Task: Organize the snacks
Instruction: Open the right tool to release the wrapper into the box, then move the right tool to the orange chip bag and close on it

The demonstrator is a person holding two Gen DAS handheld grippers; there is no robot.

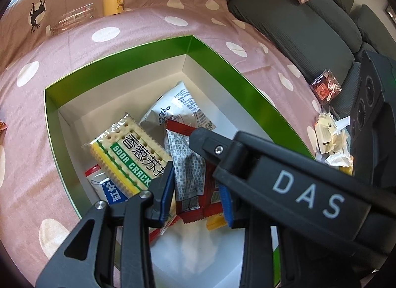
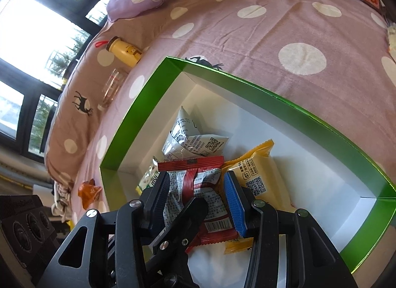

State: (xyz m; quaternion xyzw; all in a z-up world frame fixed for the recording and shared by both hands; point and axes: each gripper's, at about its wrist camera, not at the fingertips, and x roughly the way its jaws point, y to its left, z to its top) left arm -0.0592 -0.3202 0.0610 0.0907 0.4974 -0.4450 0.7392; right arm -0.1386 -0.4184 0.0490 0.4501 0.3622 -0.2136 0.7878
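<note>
While both tools hang over green box on bed, left hand-held gripper and right hand-held gripper stand apart astride red packet at lower centre, likely sorting; soda crackers alongside.

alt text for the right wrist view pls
The right gripper, jaws open, straddles a red-and-silver snack packet lying in a green cardboard box with a white inside. Beside the packet lie a yellow snack packet and a white printed pouch. The box sits on a pink polka-dot bedspread.
</note>
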